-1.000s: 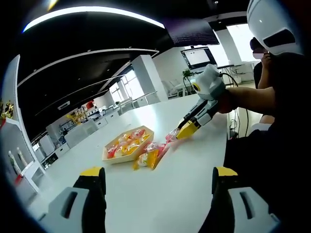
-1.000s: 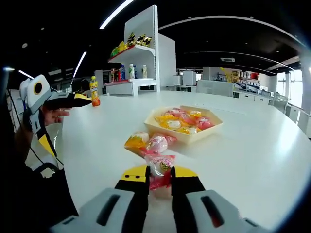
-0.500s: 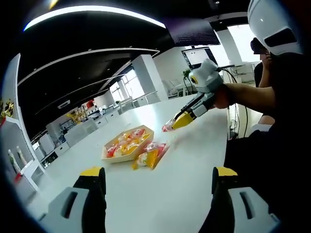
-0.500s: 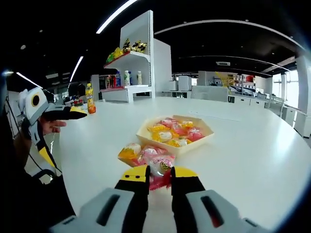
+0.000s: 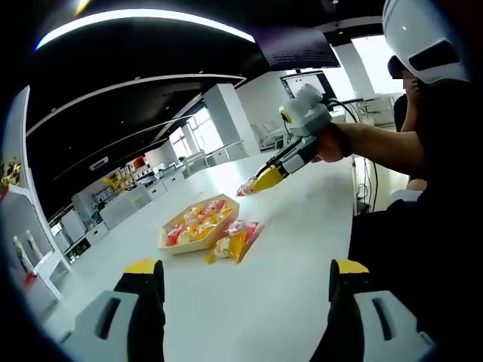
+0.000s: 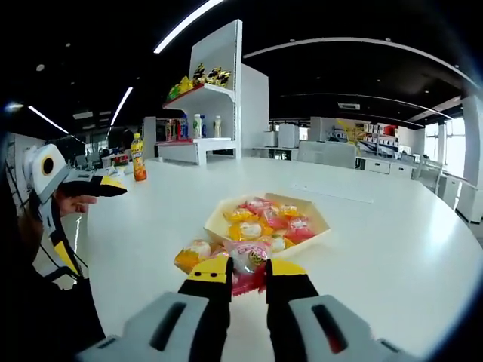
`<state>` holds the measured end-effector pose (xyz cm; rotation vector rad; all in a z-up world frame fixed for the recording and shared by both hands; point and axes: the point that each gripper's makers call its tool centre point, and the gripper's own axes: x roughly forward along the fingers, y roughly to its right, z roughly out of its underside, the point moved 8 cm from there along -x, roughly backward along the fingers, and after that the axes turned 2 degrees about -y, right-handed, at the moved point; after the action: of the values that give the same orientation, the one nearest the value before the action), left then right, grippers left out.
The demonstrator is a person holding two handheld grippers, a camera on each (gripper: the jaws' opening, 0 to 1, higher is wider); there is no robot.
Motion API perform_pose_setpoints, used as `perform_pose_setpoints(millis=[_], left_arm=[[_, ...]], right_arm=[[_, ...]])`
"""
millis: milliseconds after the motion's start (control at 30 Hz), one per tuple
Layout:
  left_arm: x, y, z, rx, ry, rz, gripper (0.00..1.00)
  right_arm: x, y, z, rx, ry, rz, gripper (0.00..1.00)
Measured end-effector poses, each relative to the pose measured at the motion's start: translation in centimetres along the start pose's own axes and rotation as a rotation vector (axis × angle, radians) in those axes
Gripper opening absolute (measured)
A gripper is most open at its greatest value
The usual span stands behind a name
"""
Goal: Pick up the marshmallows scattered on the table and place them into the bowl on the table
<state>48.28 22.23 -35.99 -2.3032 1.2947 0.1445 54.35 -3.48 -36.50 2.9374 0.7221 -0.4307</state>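
Two fisheye views over a large white desk (image 6: 392, 249) in an open office.

Right gripper view: right hand-held gripper (image 6: 247, 275), yellow-tipped jaws pressed in on 1 wrapped marshmallow (image 6: 249, 260), pink-and-white packet, held up off the desk, in front of the bowl. Bowl (image 6: 321, 226) is a shallow tan hexagonal tray on the desk, w/ roughly 6–7 wrapped marshmallows inside, pink, yellow, orange; exact count unclear. Just beside the bowl's near-left edge, more loose packets (image 6: 192, 254) lie on the desk, at least 2, partly hidden behind the held one. At far left, the left hand-held gripper (image 6: 106, 185) hangs above the desk edge, well apart from the bowl. 1 orange drink bottle (image 6: 139, 157) stands upright on the desk further back. White shelf unit (image 6: 219, 83) behind it carries bottles and snacks.

Left gripper view: left hand-held gripper's 2 jaws spread wide, nothing between them; midpoint (image 5: 247, 275) sits over bare desk (image 5: 302, 249). Beyond, the bowl (image 5: 172, 245) w/ its packets, and a loose cluster (image 5: 234, 241) of about 3 packets touching its nearer side. Above them the right hand-held gripper (image 5: 255, 184), held by a person's hand (image 5: 328, 143), pinches the pink packet (image 5: 246, 188) in the air, clear of the desk.
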Motion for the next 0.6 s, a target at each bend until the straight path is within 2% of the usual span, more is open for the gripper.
perform_pose_setpoints(millis=[300,500,600], left_arm=[[0.2,0.0,0.1,0.005,-0.007,0.005,0.89],[0.3,-0.4,0.6,-0.004,-0.024,-0.006,0.89],[0.4,-0.6,0.7,-0.005,-0.027,-0.008,0.89]], right_arm=[[2.0,0.4,-1.4,-0.029,0.008,-0.021,0.15],[4.1,1.6,-2.0,-0.029,0.006,-0.006,0.15],[5.0,2.0,-2.1,-0.059,-0.007,0.015,0.15]])
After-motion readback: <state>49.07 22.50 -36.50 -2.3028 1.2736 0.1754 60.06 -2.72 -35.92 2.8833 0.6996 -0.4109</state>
